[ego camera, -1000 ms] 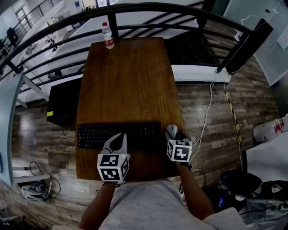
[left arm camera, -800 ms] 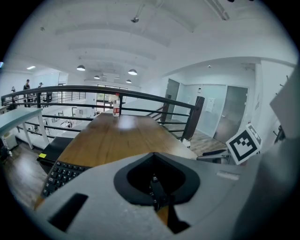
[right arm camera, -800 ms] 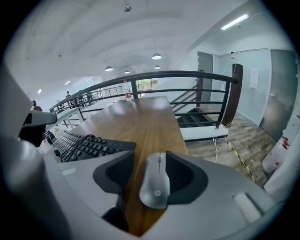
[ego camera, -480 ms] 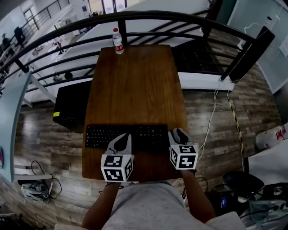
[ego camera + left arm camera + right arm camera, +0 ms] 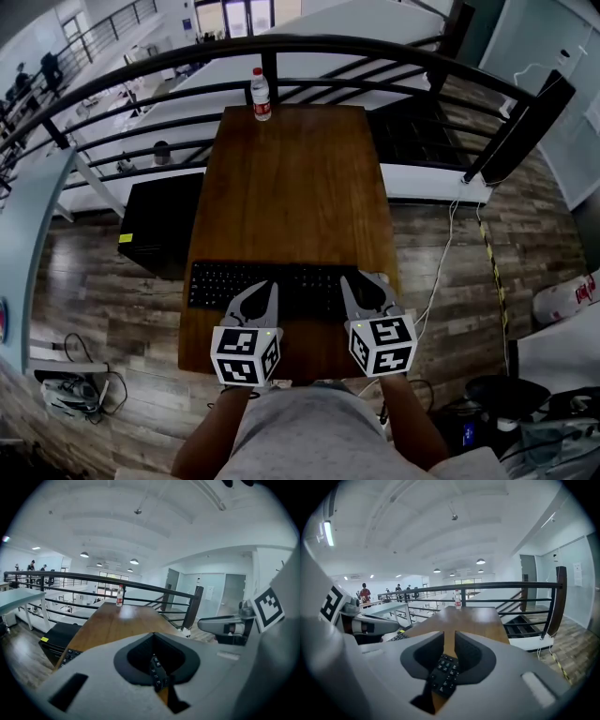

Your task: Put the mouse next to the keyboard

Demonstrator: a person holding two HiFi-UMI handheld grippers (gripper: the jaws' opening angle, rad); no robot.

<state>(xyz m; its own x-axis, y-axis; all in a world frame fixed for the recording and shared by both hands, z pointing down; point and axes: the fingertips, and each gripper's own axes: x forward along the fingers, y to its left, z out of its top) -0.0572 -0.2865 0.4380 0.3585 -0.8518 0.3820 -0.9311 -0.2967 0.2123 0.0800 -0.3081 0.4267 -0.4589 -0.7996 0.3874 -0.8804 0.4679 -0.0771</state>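
A black keyboard (image 5: pixel 253 283) lies across the near end of the brown wooden table (image 5: pixel 300 187). Just off its right end shows a small pale shape that looks like the mouse (image 5: pixel 380 278), mostly hidden beside my right gripper (image 5: pixel 361 287). That gripper hovers over the keyboard's right end, and its jaws are closing. A narrow gap is left between them, with nothing in it. In the right gripper view, keyboard keys (image 5: pixel 443 670) show below the jaws. My left gripper (image 5: pixel 261 292) rests over the keyboard's middle with its jaws together and empty.
A water bottle (image 5: pixel 262 94) stands at the table's far edge against a black railing (image 5: pixel 394 52). A black box (image 5: pixel 155 225) sits on the floor left of the table. Cables (image 5: pixel 441 253) trail over the floor on the right.
My right gripper has pulled back from the mouse toward the keyboard's right end and its jaws have narrowed. The head view has shifted. The left gripper has barely moved.
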